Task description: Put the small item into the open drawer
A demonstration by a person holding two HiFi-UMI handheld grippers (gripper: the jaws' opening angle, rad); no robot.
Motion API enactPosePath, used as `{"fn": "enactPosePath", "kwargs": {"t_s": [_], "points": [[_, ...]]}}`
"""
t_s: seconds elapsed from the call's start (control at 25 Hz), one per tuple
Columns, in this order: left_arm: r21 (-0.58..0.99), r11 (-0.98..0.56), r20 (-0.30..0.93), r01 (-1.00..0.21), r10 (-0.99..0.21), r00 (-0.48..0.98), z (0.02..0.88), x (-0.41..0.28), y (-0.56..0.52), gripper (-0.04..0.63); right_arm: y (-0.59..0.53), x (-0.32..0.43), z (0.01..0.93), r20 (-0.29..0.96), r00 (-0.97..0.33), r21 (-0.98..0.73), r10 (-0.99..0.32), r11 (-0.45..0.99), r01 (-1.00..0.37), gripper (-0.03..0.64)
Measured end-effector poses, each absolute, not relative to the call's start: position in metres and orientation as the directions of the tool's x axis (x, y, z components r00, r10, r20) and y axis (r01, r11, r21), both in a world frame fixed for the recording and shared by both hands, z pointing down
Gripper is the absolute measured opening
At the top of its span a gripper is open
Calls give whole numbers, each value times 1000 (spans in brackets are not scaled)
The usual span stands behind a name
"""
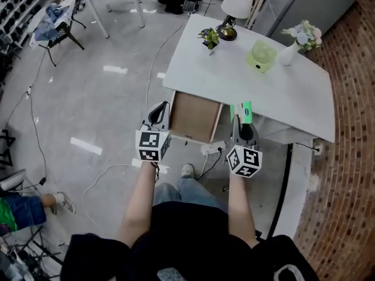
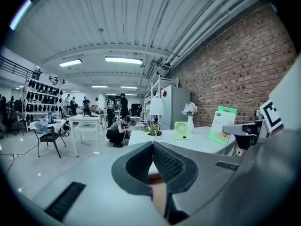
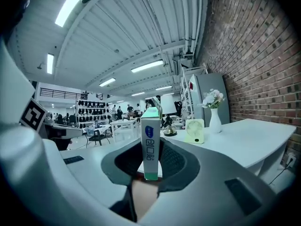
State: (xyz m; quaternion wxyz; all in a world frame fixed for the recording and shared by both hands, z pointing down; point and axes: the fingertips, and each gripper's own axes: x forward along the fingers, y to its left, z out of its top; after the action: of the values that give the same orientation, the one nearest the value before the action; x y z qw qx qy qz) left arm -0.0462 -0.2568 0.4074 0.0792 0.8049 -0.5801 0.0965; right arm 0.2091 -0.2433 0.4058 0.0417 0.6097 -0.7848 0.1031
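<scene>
My right gripper (image 1: 245, 119) is shut on a small green and white box (image 1: 246, 111), which stands upright between its pads in the right gripper view (image 3: 150, 142). The box hangs at the front edge of the white table (image 1: 281, 92), just right of the open wooden drawer (image 1: 193, 116). The left gripper (image 1: 159, 115) hovers at the drawer's left side, its jaws shut with nothing between them (image 2: 153, 161). From the left gripper view the held box (image 2: 222, 124) shows at the right.
On the table stand a small potted plant (image 1: 210, 38), a white lamp (image 1: 236, 4), a light green fan (image 1: 261, 56) and a white vase of flowers (image 1: 296, 43). A brick wall (image 1: 351, 127) runs along the right. Cables and a power strip (image 1: 212, 149) lie on the floor below the drawer.
</scene>
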Motion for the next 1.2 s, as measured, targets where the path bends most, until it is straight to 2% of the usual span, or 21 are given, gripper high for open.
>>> {"fn": "enactPosePath", "kwargs": {"t_s": [0.36, 0.76, 1.2], "points": [[1, -320, 271, -947, -912, 308, 415, -38, -297, 21, -289, 197, 424, 216, -297, -139, -930, 272, -952, 84], [16, -390, 294, -921, -878, 377, 431, -35, -324, 21, -308, 177, 432, 256, -292, -139, -922, 264, -954, 84], [77, -406, 404, -910, -822, 401, 512, -29, -316, 21, -293, 135, 507, 380, -385, -148, -841, 355, -923, 84]]}}
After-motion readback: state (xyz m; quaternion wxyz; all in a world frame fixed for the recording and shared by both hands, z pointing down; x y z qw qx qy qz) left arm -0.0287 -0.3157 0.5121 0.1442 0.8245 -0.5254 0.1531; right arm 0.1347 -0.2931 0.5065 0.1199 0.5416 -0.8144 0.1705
